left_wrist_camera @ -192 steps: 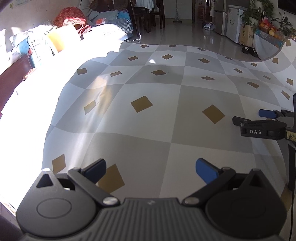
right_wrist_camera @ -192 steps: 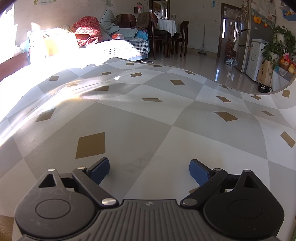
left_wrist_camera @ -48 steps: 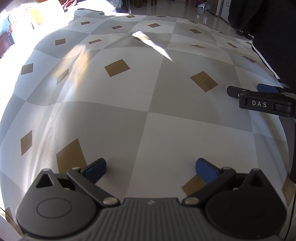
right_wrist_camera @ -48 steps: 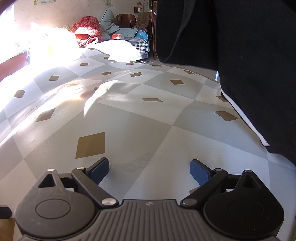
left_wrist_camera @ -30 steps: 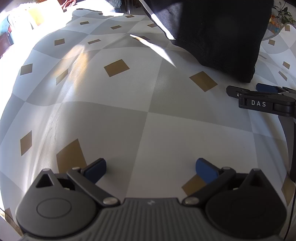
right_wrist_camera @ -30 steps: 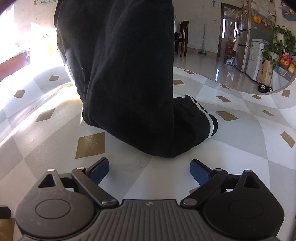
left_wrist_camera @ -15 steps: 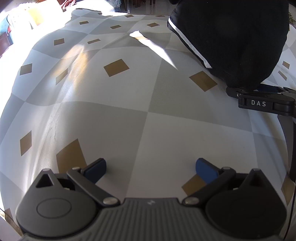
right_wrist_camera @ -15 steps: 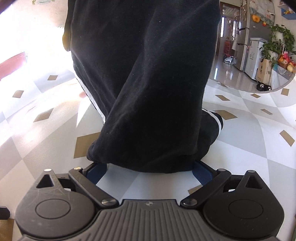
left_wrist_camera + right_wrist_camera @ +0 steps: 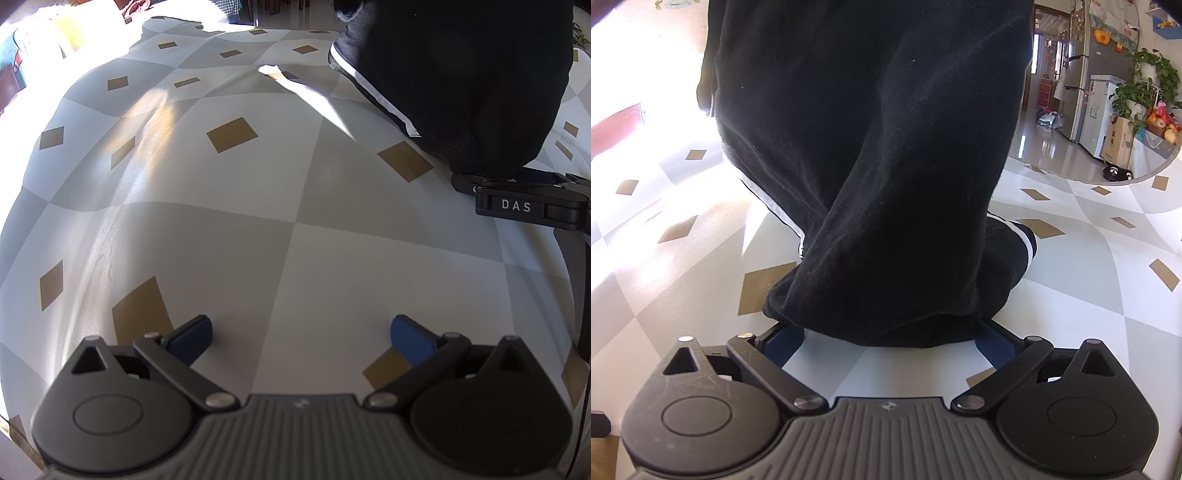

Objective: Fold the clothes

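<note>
Right now the black trousers (image 9: 879, 177) hang bunched over the checked tablecloth (image 9: 258, 229), their hem draped across the right gripper (image 9: 890, 341), whose jaws stand wide. Beside them, the left gripper (image 9: 301, 334) gapes empty. Closing blindly could pinch several layers together.

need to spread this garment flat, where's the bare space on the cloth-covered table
Bare: the checked tablecloth ahead of the open left gripper, out to the sunlit far-left edge. Crowded: the right side, where the black garment is heaped over the open right gripper.
</note>
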